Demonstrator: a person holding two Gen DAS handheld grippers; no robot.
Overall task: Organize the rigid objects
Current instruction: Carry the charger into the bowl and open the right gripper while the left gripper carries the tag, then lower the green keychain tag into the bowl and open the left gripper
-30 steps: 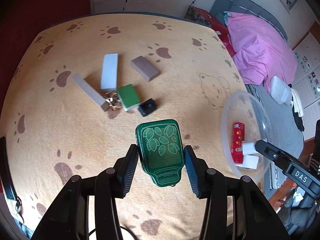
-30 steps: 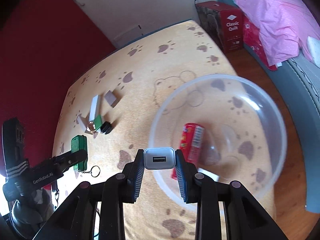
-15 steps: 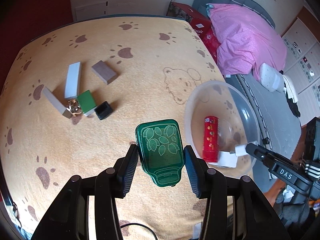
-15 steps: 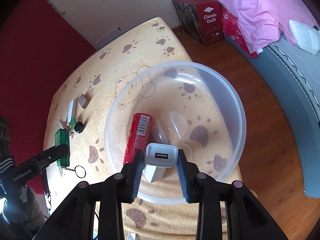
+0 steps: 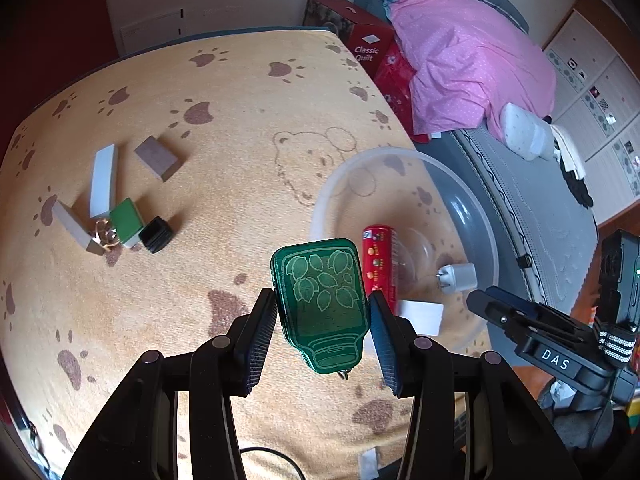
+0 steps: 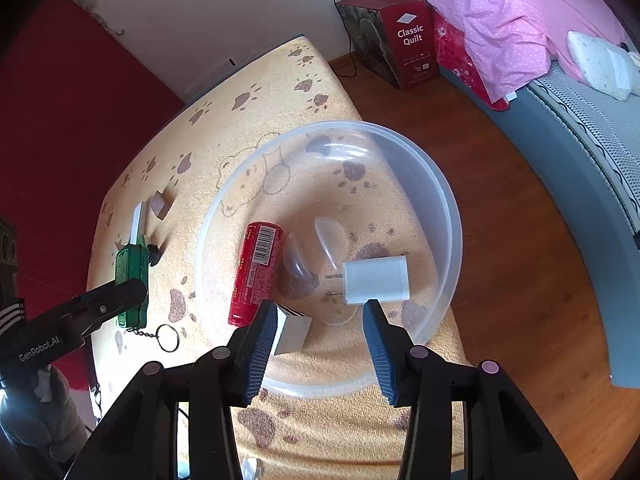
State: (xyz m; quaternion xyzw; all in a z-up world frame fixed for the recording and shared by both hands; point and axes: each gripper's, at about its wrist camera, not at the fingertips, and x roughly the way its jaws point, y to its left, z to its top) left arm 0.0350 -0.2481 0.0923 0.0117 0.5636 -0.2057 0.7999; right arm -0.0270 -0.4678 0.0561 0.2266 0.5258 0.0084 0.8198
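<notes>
In the clear bowl now lies the white charger, released by the right hand-held gripper, jaws just opened, empty.

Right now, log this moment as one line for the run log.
left gripper: shut on green keychain tag | right gripper: open, jaws just opened | white charger: in clear bowl | blocks: on the blanket

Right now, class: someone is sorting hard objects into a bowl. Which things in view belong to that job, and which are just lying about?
Part of the job:
- clear bowl
- white charger, red tube and white box inside it
- green tag, gripped by the left gripper
- blocks waiting on the blanket

Lying about:
- pink bedding
- quilt box
</notes>
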